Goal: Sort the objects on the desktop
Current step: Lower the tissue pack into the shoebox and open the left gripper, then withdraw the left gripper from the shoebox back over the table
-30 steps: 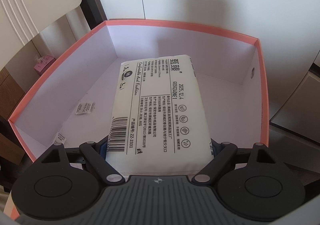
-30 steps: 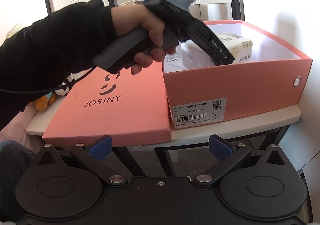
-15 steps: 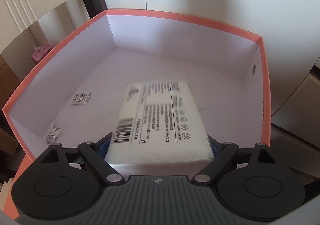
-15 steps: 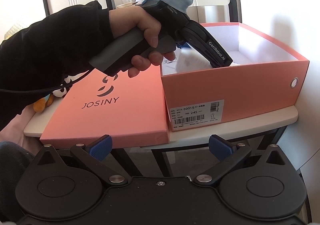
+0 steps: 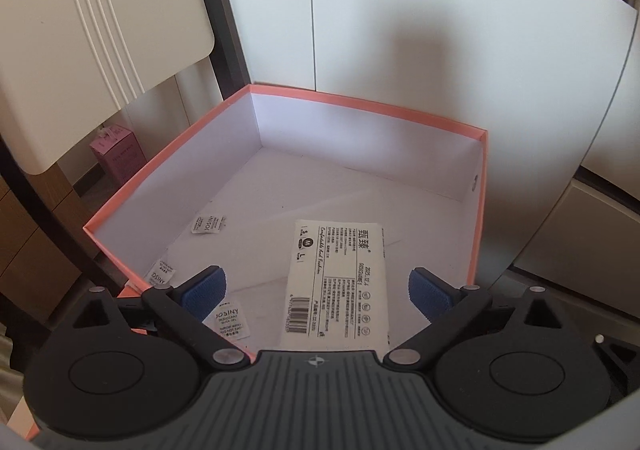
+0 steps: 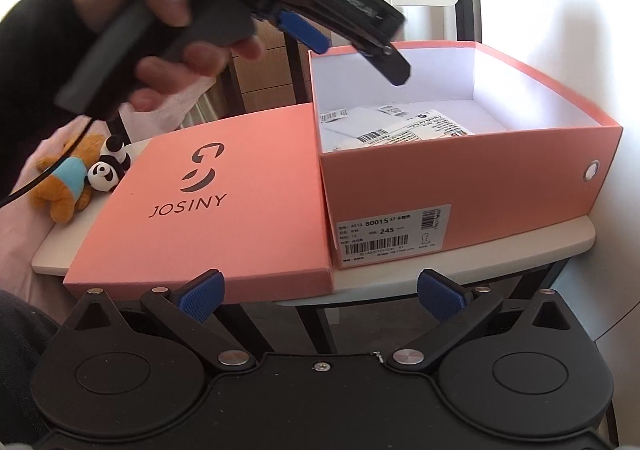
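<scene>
Through the left wrist camera I looked down into the open shoe box (image 5: pixel 478 210), coral outside and white inside. My left gripper (image 5: pixel 316 292) had its jaws spreading, already wide, with nothing pressed by the blue pads (image 5: pixel 204 288). The white pack (image 5: pixel 338 284) lay flat on the box floor below and between the fingers, label up, touched by neither pad. Its near edge was cut off by the gripper body, so I could not see the whole of it. Three small desiccant sachets (image 5: pixel 229 323) lay on the floor to the left of the pack; the nearest was partly covered by the left finger, and the print on the far ones was too small to read.

Through the right wrist camera my right gripper (image 6: pixel 322 296) hung in front of the table (image 6: pixel 460 270), jaws wide apart and gripping nothing. The shoe box (image 6: pixel 460 170) stood on the right of the table and its lid (image 6: pixel 208 210), marked JOSINY, lay flat just beside it on the left. The pack (image 6: pixel 404 130) showed only as a strip over the near wall. A hand (image 6: pixel 160 10) in a black sleeve held the left gripper (image 6: pixel 360 46) above the box's far left corner; both were blurred. Two plush toys (image 6: pixel 76 178), a panda and an orange one, lay at the table's left edge, half hidden by the lid.
</scene>
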Available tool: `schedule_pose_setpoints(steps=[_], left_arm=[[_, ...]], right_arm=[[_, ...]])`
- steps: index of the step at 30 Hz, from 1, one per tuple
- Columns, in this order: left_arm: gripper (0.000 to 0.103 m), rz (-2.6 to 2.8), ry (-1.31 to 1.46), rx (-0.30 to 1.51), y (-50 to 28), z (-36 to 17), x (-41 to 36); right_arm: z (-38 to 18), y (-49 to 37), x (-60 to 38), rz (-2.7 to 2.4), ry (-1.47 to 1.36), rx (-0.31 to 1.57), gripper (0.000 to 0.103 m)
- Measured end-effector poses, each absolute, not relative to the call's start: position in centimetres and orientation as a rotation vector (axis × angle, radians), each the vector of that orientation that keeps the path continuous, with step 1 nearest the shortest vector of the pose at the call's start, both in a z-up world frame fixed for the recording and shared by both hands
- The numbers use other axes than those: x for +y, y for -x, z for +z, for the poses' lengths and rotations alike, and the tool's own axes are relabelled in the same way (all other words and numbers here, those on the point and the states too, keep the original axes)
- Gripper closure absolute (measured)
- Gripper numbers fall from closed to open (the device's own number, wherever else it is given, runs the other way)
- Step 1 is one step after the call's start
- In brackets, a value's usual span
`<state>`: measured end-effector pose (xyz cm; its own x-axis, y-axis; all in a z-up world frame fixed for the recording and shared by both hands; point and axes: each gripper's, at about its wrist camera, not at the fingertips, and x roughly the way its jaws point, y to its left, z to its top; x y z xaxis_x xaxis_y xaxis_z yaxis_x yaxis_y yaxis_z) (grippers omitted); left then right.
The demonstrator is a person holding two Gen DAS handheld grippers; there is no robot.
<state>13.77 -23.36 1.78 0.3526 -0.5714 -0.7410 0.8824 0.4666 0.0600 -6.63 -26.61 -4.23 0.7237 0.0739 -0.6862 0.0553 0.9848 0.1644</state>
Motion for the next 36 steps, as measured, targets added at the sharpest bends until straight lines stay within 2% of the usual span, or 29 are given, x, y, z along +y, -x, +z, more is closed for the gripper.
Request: schedule_pose_setpoints(steps=[12,19,36], left_arm=[[0.003,-0.879,-0.477,0.696,-10.7,4.4,-14.7],[0.003,-0.755,-0.329,0.681,-9.2,5.1,-7.6],[0.003,-0.335,-0.045,0.553,-2.7,2.0,7.0]], right_arm=[[-4.0,5.2,-24.3,0.028,-0.179,0.758,0.0],[-3.4,4.6,-22.5,0.061,-0.176,0.73,0.0],[-3.5,2.3,-16.8,0.144,-0.114,0.698,0.0]])
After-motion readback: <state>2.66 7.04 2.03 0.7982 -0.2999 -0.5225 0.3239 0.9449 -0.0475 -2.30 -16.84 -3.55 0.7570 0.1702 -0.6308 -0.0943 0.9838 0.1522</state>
